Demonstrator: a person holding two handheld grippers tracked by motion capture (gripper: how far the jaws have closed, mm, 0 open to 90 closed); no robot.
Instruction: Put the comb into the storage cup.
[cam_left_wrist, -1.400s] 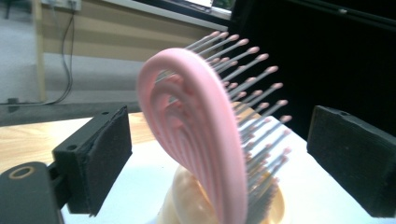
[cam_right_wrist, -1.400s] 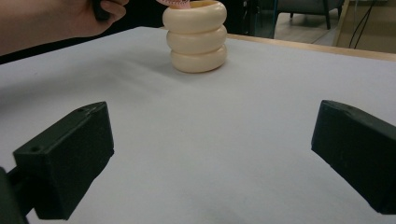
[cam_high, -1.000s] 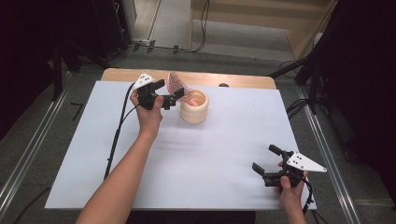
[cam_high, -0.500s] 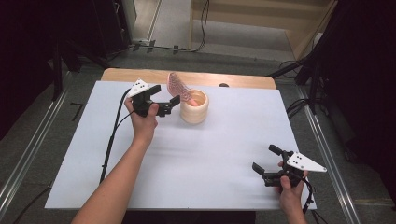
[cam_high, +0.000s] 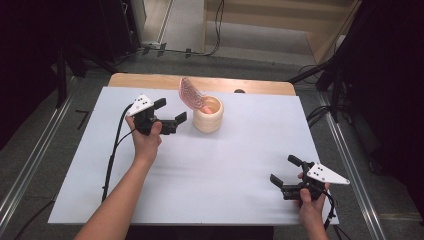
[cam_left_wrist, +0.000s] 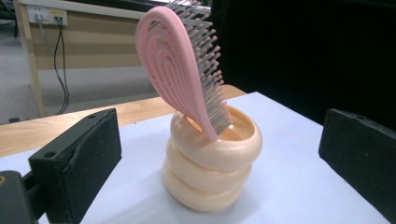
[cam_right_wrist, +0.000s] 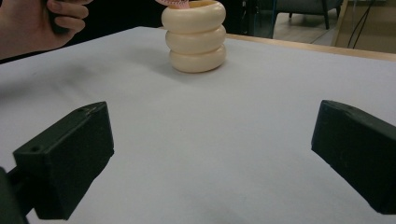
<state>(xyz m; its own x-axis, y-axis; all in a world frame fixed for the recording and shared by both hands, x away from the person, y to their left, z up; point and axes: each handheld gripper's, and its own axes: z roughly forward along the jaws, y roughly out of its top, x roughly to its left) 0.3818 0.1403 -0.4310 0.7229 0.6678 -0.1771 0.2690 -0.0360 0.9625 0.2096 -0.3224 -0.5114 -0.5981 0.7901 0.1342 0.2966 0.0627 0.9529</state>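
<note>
Brush (cam_left_wrist: 187, 65) leaning handle-down in cup (cam_left_wrist: 212, 161), left tongs (cam_high: 167, 116) spread just beside cup, right tongs (cam_high: 289, 175) spread well apart: stray nudge likely to topple both.

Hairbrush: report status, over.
Left gripper open, beside holder. Right gripper open, idle near table's edge. Pink hairbrush leans in holder, handle down. Nothing in the way.

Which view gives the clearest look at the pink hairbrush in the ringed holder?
The left gripper view: the pink hairbrush stands close and large, handle down in the cream holder, bristles plain. The high view shows the brush small and far. The right gripper view catches just its lower part at the top edge.
</note>
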